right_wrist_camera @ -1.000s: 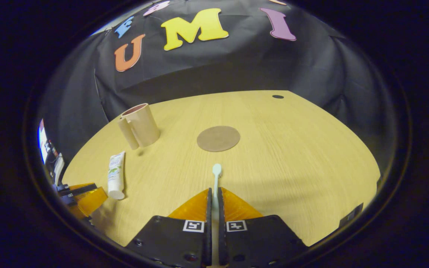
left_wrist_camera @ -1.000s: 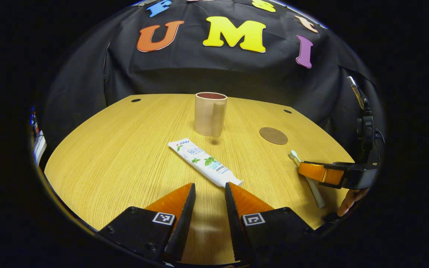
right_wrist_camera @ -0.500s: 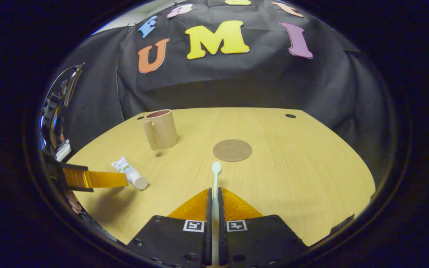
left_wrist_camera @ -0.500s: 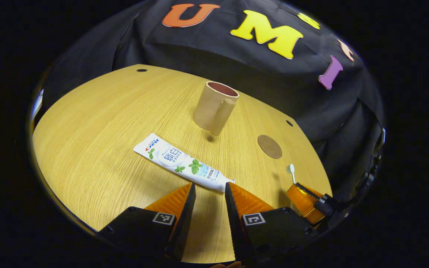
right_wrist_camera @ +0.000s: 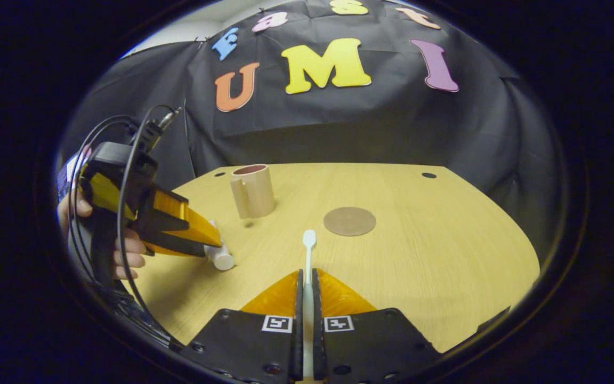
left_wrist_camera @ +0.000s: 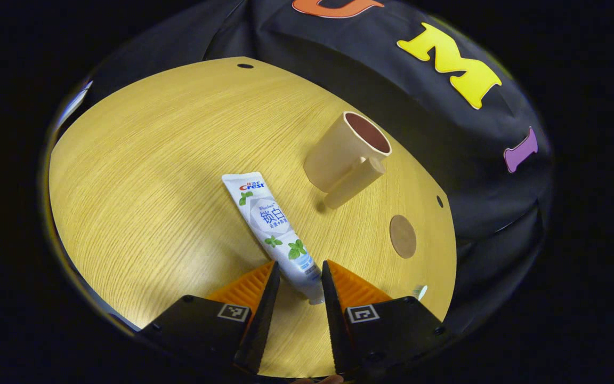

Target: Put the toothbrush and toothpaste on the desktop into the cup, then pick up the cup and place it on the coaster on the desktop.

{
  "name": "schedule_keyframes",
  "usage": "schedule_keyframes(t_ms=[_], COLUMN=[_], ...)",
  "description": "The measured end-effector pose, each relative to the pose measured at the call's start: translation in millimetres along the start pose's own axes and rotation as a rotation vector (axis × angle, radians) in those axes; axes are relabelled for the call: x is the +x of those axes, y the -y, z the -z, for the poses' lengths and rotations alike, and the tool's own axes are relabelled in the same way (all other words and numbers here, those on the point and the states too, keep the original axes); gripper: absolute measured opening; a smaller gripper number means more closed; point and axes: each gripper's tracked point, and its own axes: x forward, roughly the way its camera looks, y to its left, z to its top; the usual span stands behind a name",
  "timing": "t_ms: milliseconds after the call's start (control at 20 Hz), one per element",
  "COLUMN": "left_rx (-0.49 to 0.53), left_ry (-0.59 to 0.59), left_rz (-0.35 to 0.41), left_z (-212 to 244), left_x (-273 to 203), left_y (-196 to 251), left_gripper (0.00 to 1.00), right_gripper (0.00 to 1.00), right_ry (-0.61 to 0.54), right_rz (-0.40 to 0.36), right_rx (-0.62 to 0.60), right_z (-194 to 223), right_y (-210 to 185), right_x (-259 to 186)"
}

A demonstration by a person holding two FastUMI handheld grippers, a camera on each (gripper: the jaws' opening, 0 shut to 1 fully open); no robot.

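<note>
The right tongs (right_wrist_camera: 307, 277) stayed clenched on the toothbrush (right_wrist_camera: 308, 250). Over the last second the left tongs (left_wrist_camera: 296, 272), still parted, had closed in to straddle the toothpaste (left_wrist_camera: 272, 224) at its cap end on the worktop (left_wrist_camera: 142, 176). Beyond stood the cup (left_wrist_camera: 347, 152), the coaster (left_wrist_camera: 403, 236) bare, so a toothpaste grip looked imminent.
</note>
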Motion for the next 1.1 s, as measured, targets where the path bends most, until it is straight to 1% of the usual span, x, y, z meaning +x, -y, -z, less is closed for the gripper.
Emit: schedule_keyframes(t_ms=[50, 100, 250, 350, 450, 500, 550, 600, 650, 700, 850, 950, 1000, 1050, 1100], left_rx=[0.005, 0.024, 0.127, 0.174, 0.213, 0.222, 0.223, 0.227, 0.238, 0.245, 0.267, 0.257, 0.258, 0.272, 0.297], left_ry=[-0.011, -0.027, -0.083, -0.103, -0.096, -0.089, -0.085, -0.082, -0.08, -0.07, -0.024, 0.031, 0.074, 0.14, 0.229], left_rz=[-0.018, -0.04, -0.11, -0.16, -0.158, -0.154, -0.139, -0.116, -0.098, -0.088, -0.067, -0.019, -0.005, 0.009, 0.018], left_z=[0.3, -0.4, -0.4, -5.7, -13.3, -15.9, -17.1, -15.8, -16.0, -13.1, -6.1, -0.7, -0.4, -4.0, -11.3], left_x=[2.7, 6.5, 15.0, 20.2, 27.4, 28.9, 29.7, 29.4, 27.8, 24.9, 15.6, 6.7, 0.8, -6.1, -14.9], left_y=[1.2, 4.8, 3.2, -5.1, -6.4, -7.5, -6.8, -4.6, -4.2, -6.3, -10.7, -6.3, -5.9, -4.5, -2.9], left_gripper=[0.65, 0.52, 0.52, 0.52, 0.5, 0.52, 0.51, 0.48, 0.47, 0.43, 0.4, 0.39, 0.45, 0.39, 0.39], right_gripper=[0.07, 0.07, 0.07, 0.07, 0.07, 0.07, 0.07, 0.07, 0.07, 0.06, 0.07, 0.07, 0.07, 0.07, 0.07], right_ry=[0.003, 0.004, 0.014, 0.027, 0.032, 0.031, 0.029, 0.027, 0.026, 0.027, 0.026, 0.028, 0.031, 0.035, 0.04], right_rz=[-0.005, -0.007, -0.011, -0.013, -0.015, -0.015, -0.014, -0.014, -0.013, -0.012, -0.008, -0.007, -0.005, 0.0, 0.003], right_rx=[-0.003, -0.005, -0.005, -0.007, -0.004, -0.002, 0.002, 0.006, 0.007, 0.01, 0.009, 0.008, 0.01, 0.013, 0.018], right_z=[0.6, 1.1, 0.0, -2.6, -3.7, -3.9, -2.4, -2.1, -2.0, -2.4, -2.9, -1.2, -2.4, -4.2, -5.0], right_y=[0.0, -0.2, 1.2, 1.5, 2.4, 3.2, 3.2, 3.0, 3.4, 3.5, 3.8, 3.0, 4.2, 5.1, 5.5], right_x=[-0.3, -1.2, -3.7, -5.3, -5.8, -5.6, -4.9, -5.3, -4.7, -4.3, -3.5, -6.0, -6.6, -5.9, -6.6])
